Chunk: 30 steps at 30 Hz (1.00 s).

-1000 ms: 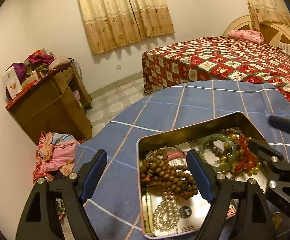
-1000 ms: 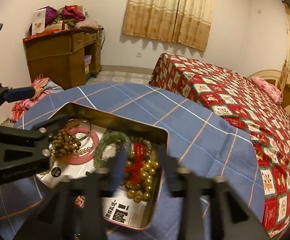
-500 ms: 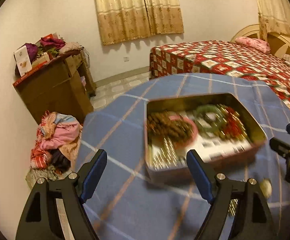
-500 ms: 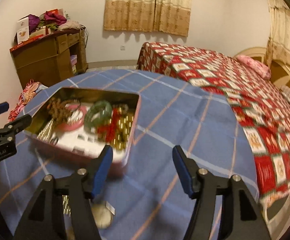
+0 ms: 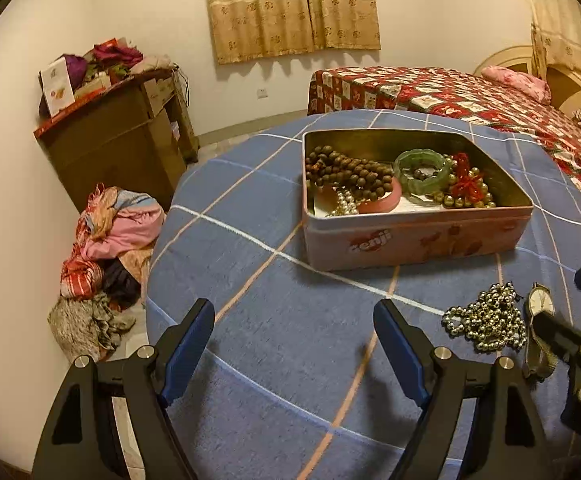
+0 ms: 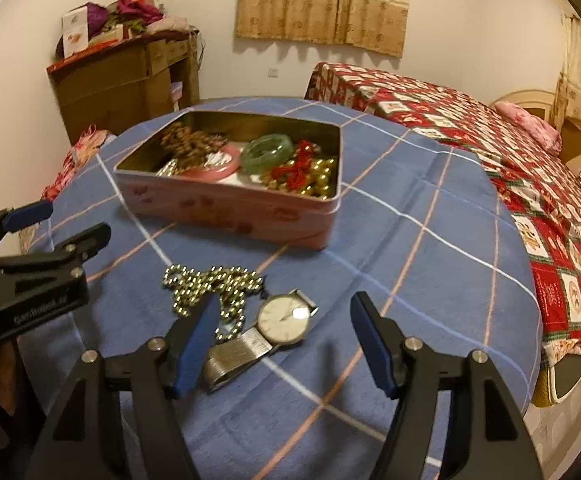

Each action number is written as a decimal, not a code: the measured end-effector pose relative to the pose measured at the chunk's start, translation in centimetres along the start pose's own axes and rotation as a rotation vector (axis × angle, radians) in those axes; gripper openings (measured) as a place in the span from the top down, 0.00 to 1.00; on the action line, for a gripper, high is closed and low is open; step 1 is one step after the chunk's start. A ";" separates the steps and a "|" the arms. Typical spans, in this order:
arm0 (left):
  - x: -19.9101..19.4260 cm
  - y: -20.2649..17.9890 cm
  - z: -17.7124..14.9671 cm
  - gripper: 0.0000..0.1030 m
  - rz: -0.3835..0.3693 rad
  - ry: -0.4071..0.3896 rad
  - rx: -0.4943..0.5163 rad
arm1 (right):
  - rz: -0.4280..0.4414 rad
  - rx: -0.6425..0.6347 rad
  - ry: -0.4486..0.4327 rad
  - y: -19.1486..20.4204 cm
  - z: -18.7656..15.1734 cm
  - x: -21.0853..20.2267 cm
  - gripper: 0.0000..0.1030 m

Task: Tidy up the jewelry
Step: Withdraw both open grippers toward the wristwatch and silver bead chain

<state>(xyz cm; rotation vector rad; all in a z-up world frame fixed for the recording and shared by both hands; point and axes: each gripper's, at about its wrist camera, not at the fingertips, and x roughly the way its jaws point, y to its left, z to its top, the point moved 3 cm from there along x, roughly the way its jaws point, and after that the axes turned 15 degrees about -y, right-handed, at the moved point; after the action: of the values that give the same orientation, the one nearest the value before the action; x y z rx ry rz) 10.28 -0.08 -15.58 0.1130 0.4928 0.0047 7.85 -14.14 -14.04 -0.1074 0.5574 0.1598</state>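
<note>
We hold the black left gripper with blue pads low, jaws spread wide and empty. Our black right gripper with blue pads hovers alongside, jaws equally parted, gripping nothing.

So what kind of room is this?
Most likely a bedroom in someone's home. There is a bed with a red patterned cover, a wooden dresser piled with things, and curtains on the wall.
</note>
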 end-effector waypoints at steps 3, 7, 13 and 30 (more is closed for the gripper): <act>0.1 -0.1 -0.1 0.20 -0.012 0.008 -0.008 | 0.003 -0.007 0.018 -0.1 -0.8 -0.1 0.32; 0.2 -0.6 -0.1 0.20 -0.034 0.009 -0.010 | -0.044 -0.010 0.050 -1.6 -1.6 -0.1 0.32; 0.5 -0.8 -0.2 0.20 -0.039 0.025 -0.018 | -0.123 0.003 0.042 -3.5 -1.9 -0.6 0.32; 0.9 -1.1 -0.3 0.20 -0.046 0.038 -0.009 | -0.065 0.024 0.067 -3.2 -2.3 -0.3 0.33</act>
<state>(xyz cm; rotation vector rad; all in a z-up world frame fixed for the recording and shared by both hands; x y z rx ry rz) 10.92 -1.08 -16.41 0.0924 0.5331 -0.0357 6.98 -17.62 -15.64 -0.1081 0.6214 0.0863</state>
